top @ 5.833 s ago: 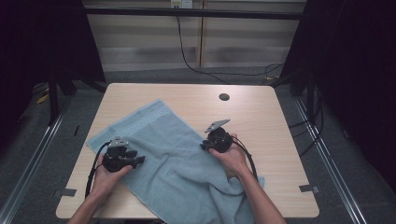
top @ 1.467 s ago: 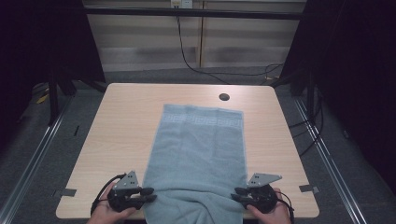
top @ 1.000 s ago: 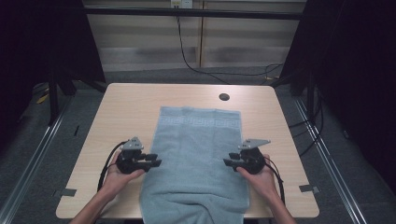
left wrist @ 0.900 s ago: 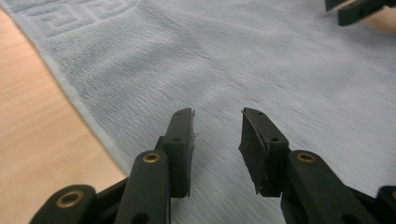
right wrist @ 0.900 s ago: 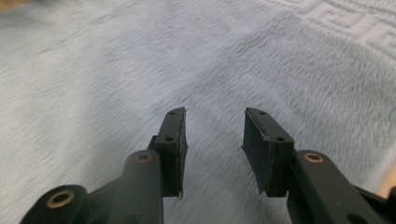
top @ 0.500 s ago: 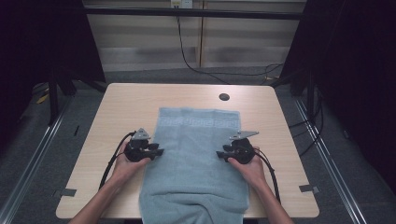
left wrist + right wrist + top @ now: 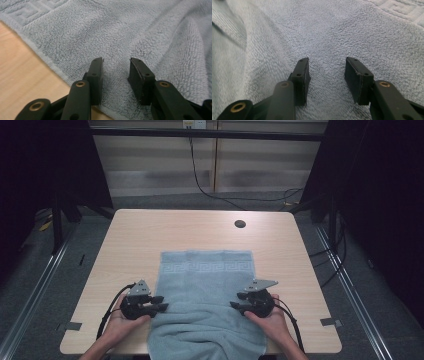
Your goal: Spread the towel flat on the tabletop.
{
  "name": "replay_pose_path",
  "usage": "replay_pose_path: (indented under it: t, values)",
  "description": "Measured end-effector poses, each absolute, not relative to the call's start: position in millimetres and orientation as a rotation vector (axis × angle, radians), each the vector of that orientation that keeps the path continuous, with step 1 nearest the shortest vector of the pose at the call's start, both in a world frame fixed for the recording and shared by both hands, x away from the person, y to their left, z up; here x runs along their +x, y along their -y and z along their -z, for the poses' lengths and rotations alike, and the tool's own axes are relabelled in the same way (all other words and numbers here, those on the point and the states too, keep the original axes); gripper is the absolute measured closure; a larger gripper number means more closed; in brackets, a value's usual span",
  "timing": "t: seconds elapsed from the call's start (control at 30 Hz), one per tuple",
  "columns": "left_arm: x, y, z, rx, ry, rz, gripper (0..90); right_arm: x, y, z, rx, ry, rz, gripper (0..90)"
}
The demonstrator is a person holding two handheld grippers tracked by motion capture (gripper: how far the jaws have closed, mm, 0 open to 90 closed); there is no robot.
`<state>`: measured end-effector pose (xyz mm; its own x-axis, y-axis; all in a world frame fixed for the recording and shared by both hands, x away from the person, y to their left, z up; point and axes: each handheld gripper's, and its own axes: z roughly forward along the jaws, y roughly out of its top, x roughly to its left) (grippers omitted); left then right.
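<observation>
A light blue towel (image 7: 205,290) lies lengthwise on the wooden table (image 7: 200,230), its patterned border at the far end and its near end bunched and hanging over the front edge. My left gripper (image 7: 161,303) rests at the towel's left edge, jaws open over the cloth (image 7: 125,30) with nothing between the pads (image 7: 116,62). My right gripper (image 7: 236,301) sits on the towel's right side. Its jaws have just been opening and now stand open (image 7: 327,62) above the terry surface (image 7: 337,32), gripping nothing.
A dark round cable hole (image 7: 240,224) sits near the table's far edge. Bare wood lies on both sides of the towel and beyond it. Black cables trail from both grippers toward the front corners.
Both grippers have drawn back toward the near edge after moving forward along the towel's sides. The towel's far edge now lies closer to me than half a second ago.
</observation>
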<state>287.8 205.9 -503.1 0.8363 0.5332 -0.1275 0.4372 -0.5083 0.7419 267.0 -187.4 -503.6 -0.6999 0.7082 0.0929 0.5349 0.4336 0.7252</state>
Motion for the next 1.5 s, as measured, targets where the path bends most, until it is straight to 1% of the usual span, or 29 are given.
replay_pose_path:
  t: [0.1, 0.23, 0.3, 0.33, 0.37, 0.43, 0.5, 0.57, 0.6, 0.63, 0.67, 0.73, 0.77, 0.83, 0.87, 0.93, 1.0, 1.03, 1.17, 1.23, 1.3, 1.37, 1.5]
  values:
    - [290, -204, 503, 2.183, -0.720, -0.159, 63.2, 268, 189, 503, 1.095, -2.463, -1.114, 55.6]
    - [306, -200, 504, 2.168, -0.767, -0.176, 62.8, 282, 188, 504, 1.132, -2.423, -1.095, 55.5]
    - [308, -200, 503, 2.161, -0.778, -0.164, 61.6, 288, 187, 504, 1.142, -2.417, -1.085, 54.8]
    - [308, -199, 503, 2.161, -0.775, -0.164, 60.2, 290, 186, 502, 1.151, -2.430, -1.069, 53.0]
    - [306, -199, 502, 2.164, -0.778, -0.172, 58.1, 291, 186, 501, 1.139, -2.438, -1.069, 48.1]
    - [298, -197, 495, 2.149, -0.742, -0.177, 57.2, 287, 185, 495, 1.133, -2.416, -1.097, 47.1]
    - [287, -195, 484, 2.104, -0.685, -0.143, 57.5, 279, 181, 488, 1.097, -2.433, -1.140, 48.0]
    - [277, -188, 480, 2.101, -0.626, -0.112, 59.4, 268, 176, 483, 1.067, -2.462, -1.196, 49.1]
    - [273, -184, 481, 2.115, -0.606, -0.071, 62.1, 263, 172, 483, 1.057, -2.474, -1.211, 50.0]
    - [269, -180, 483, 2.126, -0.579, -0.068, 65.4, 258, 169, 483, 1.044, -2.491, -1.226, 52.3]
    - [265, -176, 485, 2.136, -0.549, -0.066, 66.6, 251, 166, 483, 1.032, -2.493, -1.231, 52.9]
    - [261, -169, 489, 2.163, -0.513, -0.014, 66.9, 239, 161, 484, 0.981, -2.534, -1.243, 60.6]
    - [260, -167, 492, 2.187, -0.505, -0.005, 67.1, 234, 158, 485, 0.961, -2.559, -1.238, 60.5]
    - [257, -164, 497, 2.215, -0.482, 0.017, 67.5, 228, 153, 491, 0.926, -2.597, -1.194, 63.0]
    - [254, -161, 500, 2.244, -0.466, -0.013, 67.5, 226, 153, 494, 0.921, -2.608, -1.186, 62.7]
    - [250, -162, 500, 2.254, -0.458, -0.011, 65.8, 223, 152, 500, 0.914, -2.615, -1.177, 60.4]
    - [247, -166, 500, 2.246, -0.470, 0.018, 64.5, 219, 152, 499, 0.893, -2.637, -1.178, 52.7]
    - [245, -168, 500, 2.247, -0.465, 0.019, 64.3, 216, 151, 500, 0.888, -2.638, -1.182, 50.5]
    - [230, -174, 499, 2.251, -0.443, 0.053, 61.8, 200, 153, 499, 0.843, -2.674, -1.209, 50.1]
    - [229, -175, 498, 2.257, -0.432, 0.070, 59.1, 192, 152, 499, 0.823, -2.688, -1.209, 48.2]
    - [234, -175, 495, 2.222, -0.460, 0.061, 57.4, 193, 155, 497, 0.854, -2.704, -1.247, 43.6]
    - [247, -175, 490, 2.174, -0.508, 0.060, 56.7, 202, 160, 494, 0.907, -2.657, -1.274, 42.7]
    - [275, -177, 487, 2.146, -0.596, 0.009, 56.8, 226, 172, 489, 0.987, -2.566, -1.260, 42.7]
